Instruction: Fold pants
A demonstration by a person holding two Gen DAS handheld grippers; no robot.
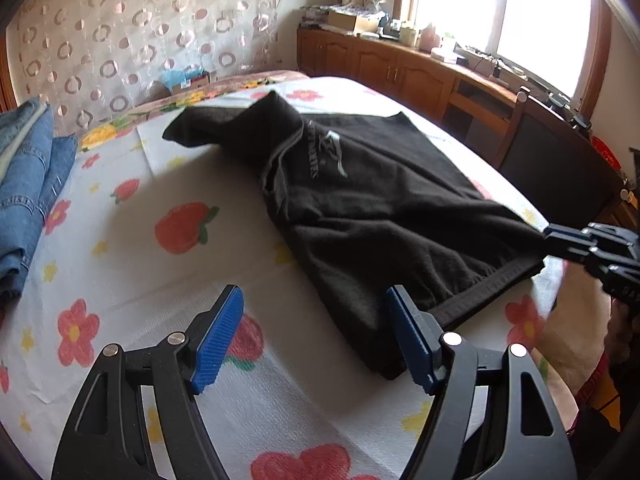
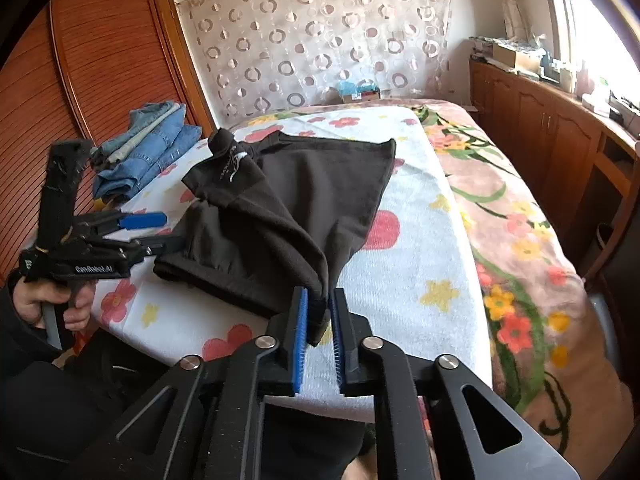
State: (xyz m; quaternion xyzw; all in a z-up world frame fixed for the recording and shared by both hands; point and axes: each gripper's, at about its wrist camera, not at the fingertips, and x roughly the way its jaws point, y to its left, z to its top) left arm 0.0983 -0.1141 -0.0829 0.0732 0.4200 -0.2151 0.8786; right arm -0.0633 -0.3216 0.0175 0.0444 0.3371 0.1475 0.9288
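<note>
FREE: bare flower-printed white towel (image 1: 120,264) is left open between black fleece pants (image 1: 360,208) and folded blue denim jeans (image 1: 28,200) | OBSTACLE: jeans stacked at bed's far-left edge | OBSTACLE: brown wooden cabinets (image 2: 532,136) flank the window-side edge

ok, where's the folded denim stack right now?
The folded jeans lie at the far left edge of the left wrist view on the floral towel, left of the black pants; in the right wrist view they sit beside the wooden wardrobe.
</note>
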